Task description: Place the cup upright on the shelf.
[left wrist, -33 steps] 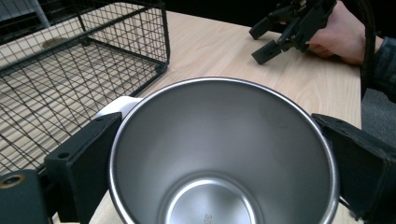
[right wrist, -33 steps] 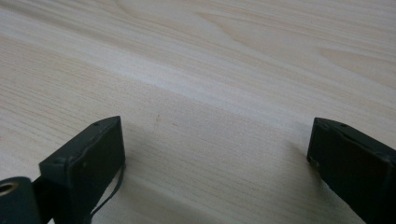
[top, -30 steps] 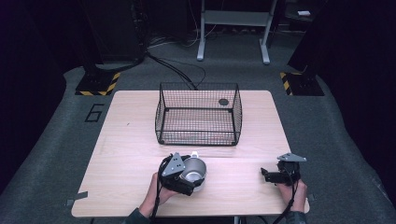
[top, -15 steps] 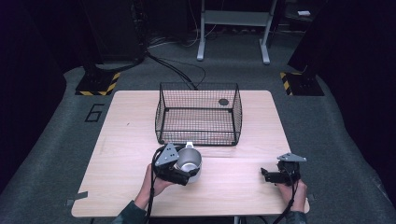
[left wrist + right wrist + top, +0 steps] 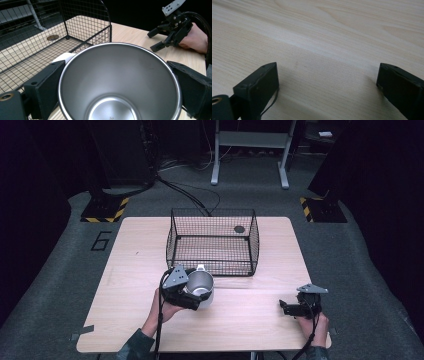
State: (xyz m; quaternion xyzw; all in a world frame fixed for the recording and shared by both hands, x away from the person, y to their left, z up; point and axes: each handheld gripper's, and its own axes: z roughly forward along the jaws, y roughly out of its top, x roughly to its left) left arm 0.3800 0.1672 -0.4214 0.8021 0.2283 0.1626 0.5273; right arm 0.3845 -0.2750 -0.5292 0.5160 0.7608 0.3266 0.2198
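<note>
1. High view: the left tool [image 5: 192,292] gripped a steel cup [image 5: 200,287] just in front of the wire basket [image 5: 212,242], nearer the bench's [image 5: 135,250] front edge.
2. Left gripper view: both jaws pressed against the cup's [image 5: 117,82] sides, its mouth facing the camera.
3. Right gripper view: the right tool [image 5: 328,82] stood wide open and empty over bare wood near the bench's front right corner.

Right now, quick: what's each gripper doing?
Left gripper: shut on the shiny steel cup with white handle, just in front of the black wire basket.
Right gripper: open, holding nothing, over the wooden table.
</note>
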